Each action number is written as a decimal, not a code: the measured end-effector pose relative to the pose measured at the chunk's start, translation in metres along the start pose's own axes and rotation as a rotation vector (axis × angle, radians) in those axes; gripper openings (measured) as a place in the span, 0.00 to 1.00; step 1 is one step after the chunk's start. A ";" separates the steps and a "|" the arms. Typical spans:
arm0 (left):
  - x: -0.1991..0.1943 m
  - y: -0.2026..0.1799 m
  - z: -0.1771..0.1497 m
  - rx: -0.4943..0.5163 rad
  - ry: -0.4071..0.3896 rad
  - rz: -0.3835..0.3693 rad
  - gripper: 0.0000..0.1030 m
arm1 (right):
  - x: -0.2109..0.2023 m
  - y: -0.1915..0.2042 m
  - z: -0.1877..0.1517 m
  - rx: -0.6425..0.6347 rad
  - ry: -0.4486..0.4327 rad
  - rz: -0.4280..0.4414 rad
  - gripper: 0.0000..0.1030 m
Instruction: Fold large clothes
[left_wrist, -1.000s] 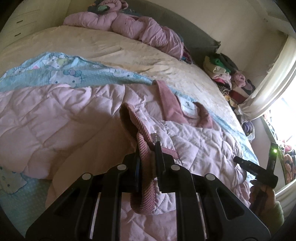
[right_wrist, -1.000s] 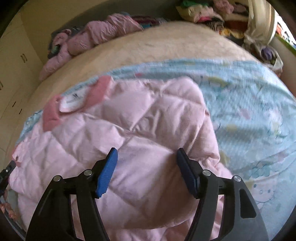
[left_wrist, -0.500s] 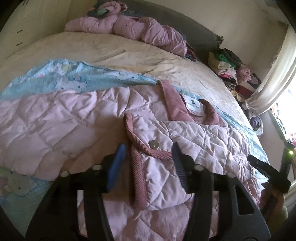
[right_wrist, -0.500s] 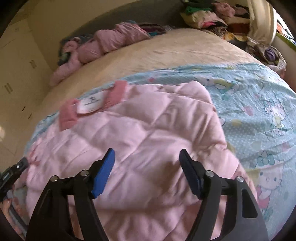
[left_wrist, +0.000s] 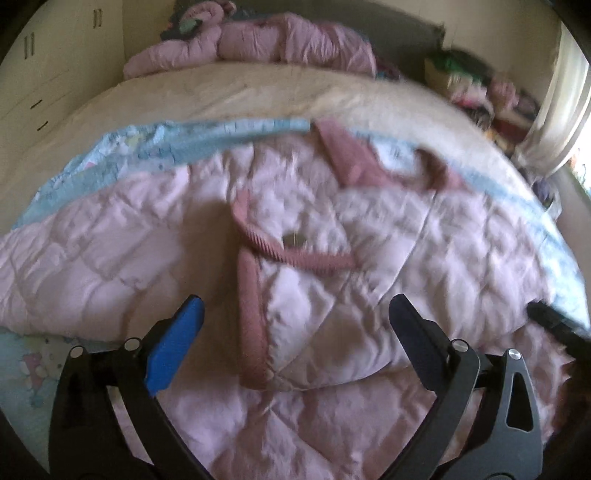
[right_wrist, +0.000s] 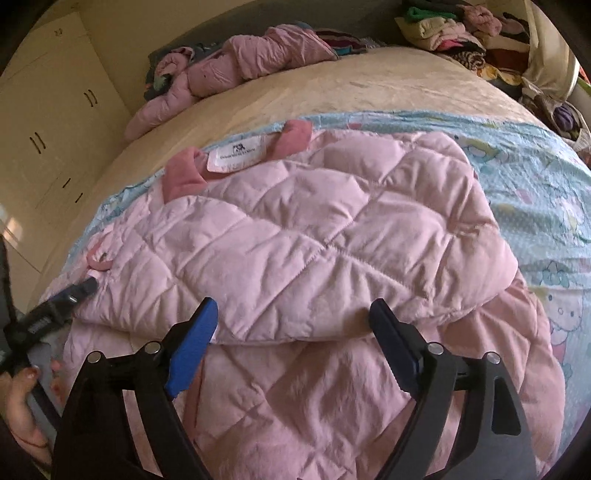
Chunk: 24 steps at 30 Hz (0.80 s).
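A pink quilted jacket (left_wrist: 332, 266) lies spread on the bed, its darker pink collar (left_wrist: 351, 158) at the far side. Its sleeve with a ribbed dark pink cuff (left_wrist: 251, 314) and a metal snap (left_wrist: 293, 240) lies folded across the body. My left gripper (left_wrist: 295, 321) is open and empty, just above the folded sleeve. In the right wrist view the jacket (right_wrist: 314, 240) shows a folded side panel and a white label (right_wrist: 236, 153) at the collar. My right gripper (right_wrist: 291, 325) is open and empty over the folded edge.
A light blue cartoon-print sheet (right_wrist: 535, 192) and a cream blanket (right_wrist: 295, 92) cover the bed. Another pink jacket (right_wrist: 229, 70) lies crumpled at the headboard. A pile of clothes (right_wrist: 454, 33) sits at the far right. Cream wardrobe doors (right_wrist: 48, 122) stand at the left.
My left gripper let go of the ribbed cuff, opened wide and drew back; the sleeve now lies flat on the jacket. My right gripper stayed open and pulled back a little.
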<state>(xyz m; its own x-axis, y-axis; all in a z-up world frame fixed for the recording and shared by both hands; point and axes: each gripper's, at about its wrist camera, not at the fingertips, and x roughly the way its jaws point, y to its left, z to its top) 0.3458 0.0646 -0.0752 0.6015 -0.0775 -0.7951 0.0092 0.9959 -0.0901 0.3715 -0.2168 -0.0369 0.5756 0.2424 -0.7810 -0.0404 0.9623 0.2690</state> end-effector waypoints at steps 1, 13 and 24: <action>0.005 0.000 -0.002 0.002 0.012 -0.001 0.91 | 0.001 -0.001 0.000 -0.001 0.005 -0.004 0.81; -0.010 0.011 0.002 -0.060 0.011 -0.025 0.91 | -0.001 0.007 -0.003 0.000 0.029 0.031 0.86; -0.047 0.063 0.009 -0.214 -0.062 0.007 0.91 | -0.024 0.044 0.000 -0.059 -0.007 0.082 0.87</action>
<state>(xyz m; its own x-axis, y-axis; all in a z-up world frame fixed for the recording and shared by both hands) 0.3249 0.1309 -0.0382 0.6488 -0.0615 -0.7585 -0.1609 0.9631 -0.2157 0.3560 -0.1800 -0.0057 0.5744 0.3199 -0.7535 -0.1352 0.9449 0.2981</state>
